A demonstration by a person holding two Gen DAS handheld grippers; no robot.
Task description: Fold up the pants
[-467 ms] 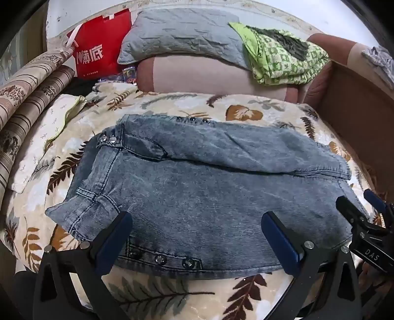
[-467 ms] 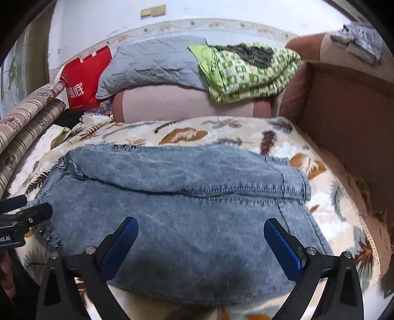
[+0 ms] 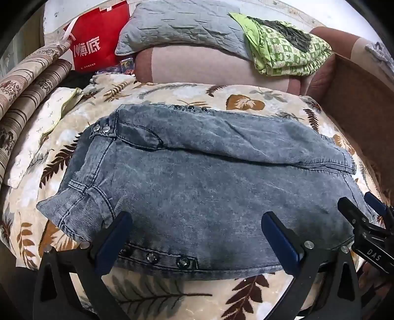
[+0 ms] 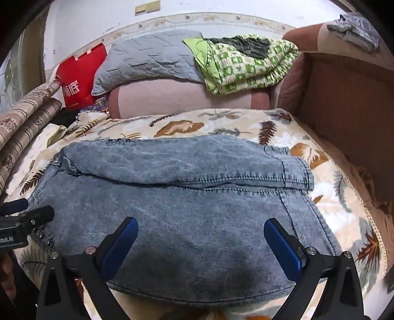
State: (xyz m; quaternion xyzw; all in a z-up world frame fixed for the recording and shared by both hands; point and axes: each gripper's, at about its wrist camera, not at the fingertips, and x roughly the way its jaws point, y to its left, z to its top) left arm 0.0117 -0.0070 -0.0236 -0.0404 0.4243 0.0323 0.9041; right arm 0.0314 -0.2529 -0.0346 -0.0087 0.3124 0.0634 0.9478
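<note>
Your left gripper hangs over the near edge of the jeans with its jaws spread wide and nothing between the blue pads; they press on no cloth. Your right gripper stands the same way, jaws wide apart and empty, tilted down over the near, rounded edge of the jeans toward their right end.

You have the jeans lying folded on the leaf-print blanket, long side across your view. Along their far side one layer lies doubled over the rest, its stitched hem running across. At the left end of the jeans you can see the ribbed waistband and two metal studs; a row of studs sits on the near edge, just beside your left gripper's left finger.

Beyond the jeans, past the blanket, sits a pink cushion with a grey quilted pillow and a green patterned cloth on top. Left of the pillow stands a red bag. Right of the jeans rises a brown board.
</note>
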